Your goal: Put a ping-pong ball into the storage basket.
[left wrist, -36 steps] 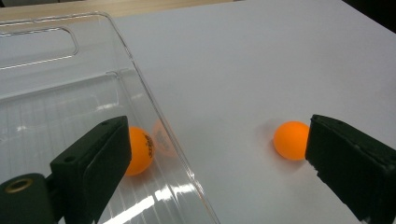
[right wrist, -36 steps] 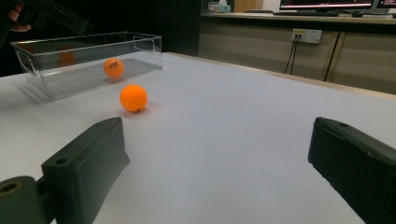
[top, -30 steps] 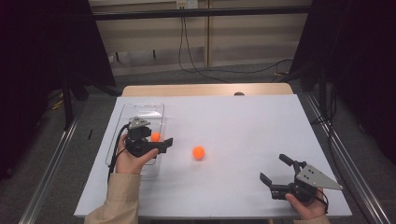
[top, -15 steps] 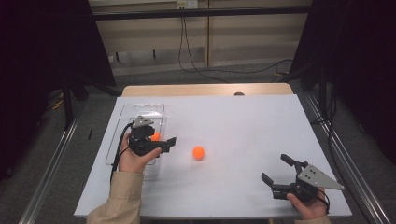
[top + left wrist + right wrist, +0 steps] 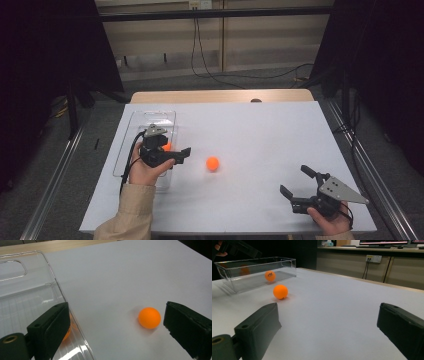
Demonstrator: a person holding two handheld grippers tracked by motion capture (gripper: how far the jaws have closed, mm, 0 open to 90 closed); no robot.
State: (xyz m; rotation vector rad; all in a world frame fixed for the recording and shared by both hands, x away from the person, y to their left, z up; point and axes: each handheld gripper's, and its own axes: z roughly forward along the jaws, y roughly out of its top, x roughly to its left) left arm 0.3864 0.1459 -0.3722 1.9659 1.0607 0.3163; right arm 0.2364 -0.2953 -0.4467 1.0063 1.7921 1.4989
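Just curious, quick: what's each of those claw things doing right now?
Left gripper: open, holding nothing, above the clear plastic tray's edge.
Right gripper: open, holding nothing.

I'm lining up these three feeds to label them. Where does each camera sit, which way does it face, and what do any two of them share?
High view: above the person's side of the white table, looking forward and down; both sleeved forearms, the left gripper and the right gripper.
Left gripper view: rides the left gripper, looking down between open jaws at the clear tray and loose orange ball.
Right gripper view: rides the right gripper, low, looking across the table toward the tray.
Shared: all show the loose ball and tray.
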